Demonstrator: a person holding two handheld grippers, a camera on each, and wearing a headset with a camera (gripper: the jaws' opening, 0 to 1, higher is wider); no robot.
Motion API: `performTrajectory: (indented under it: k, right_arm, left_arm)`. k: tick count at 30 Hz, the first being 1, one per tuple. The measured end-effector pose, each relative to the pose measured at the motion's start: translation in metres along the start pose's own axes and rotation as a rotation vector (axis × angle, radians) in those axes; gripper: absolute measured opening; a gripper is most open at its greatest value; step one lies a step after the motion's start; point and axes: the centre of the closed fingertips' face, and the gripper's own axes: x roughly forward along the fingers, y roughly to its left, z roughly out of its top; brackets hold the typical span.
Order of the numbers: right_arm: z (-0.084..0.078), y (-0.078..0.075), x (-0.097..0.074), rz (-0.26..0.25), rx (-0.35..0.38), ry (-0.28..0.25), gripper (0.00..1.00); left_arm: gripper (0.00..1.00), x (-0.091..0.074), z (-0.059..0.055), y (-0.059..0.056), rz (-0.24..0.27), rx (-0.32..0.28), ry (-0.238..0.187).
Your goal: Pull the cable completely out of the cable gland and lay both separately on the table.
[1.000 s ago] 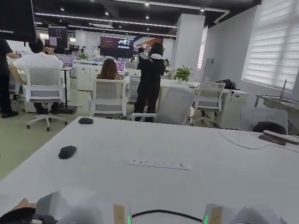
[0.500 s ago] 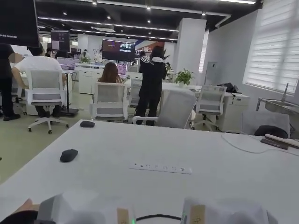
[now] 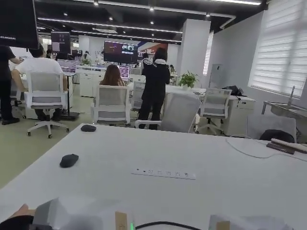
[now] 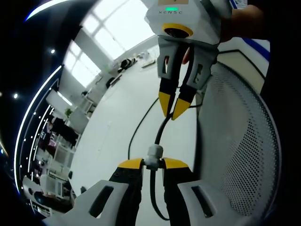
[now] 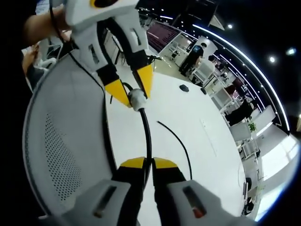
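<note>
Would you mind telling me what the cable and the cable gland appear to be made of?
The cable gland, clamped in the left gripper, is probably moulded plastic: light grey and matte, with no metallic glint. The cable, pinched by the right gripper, has a smooth black sheath, likely rubber or PVC, judging by its faint sheen and loose curve.

Open middle: bare worktop [image 3: 144, 143], wide passage.
Left: near mouse [image 3: 69, 160], far mouse [image 3: 88, 128].
Centre: flat socket strip [image 3: 164, 173].
Right: white cord [image 3: 247, 153].
Near edge: black cable [image 3: 165, 224], mesh chair back [image 4: 244, 141].
</note>
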Motion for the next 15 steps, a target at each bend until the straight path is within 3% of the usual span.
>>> performTrajectory:
  k: [10,15]
  right_arm:
    - [-0.034,-0.012,-0.002,-0.022,0.030,0.079,0.04]
    - [-0.040,-0.005,0.001,0.026,0.027,0.124,0.06]
  left_arm:
    - [0.17,0.001,-0.003,0.003,0.001,-0.004,0.004]
    - [0.17,0.003,-0.001,0.003,0.000,-0.007,0.000]
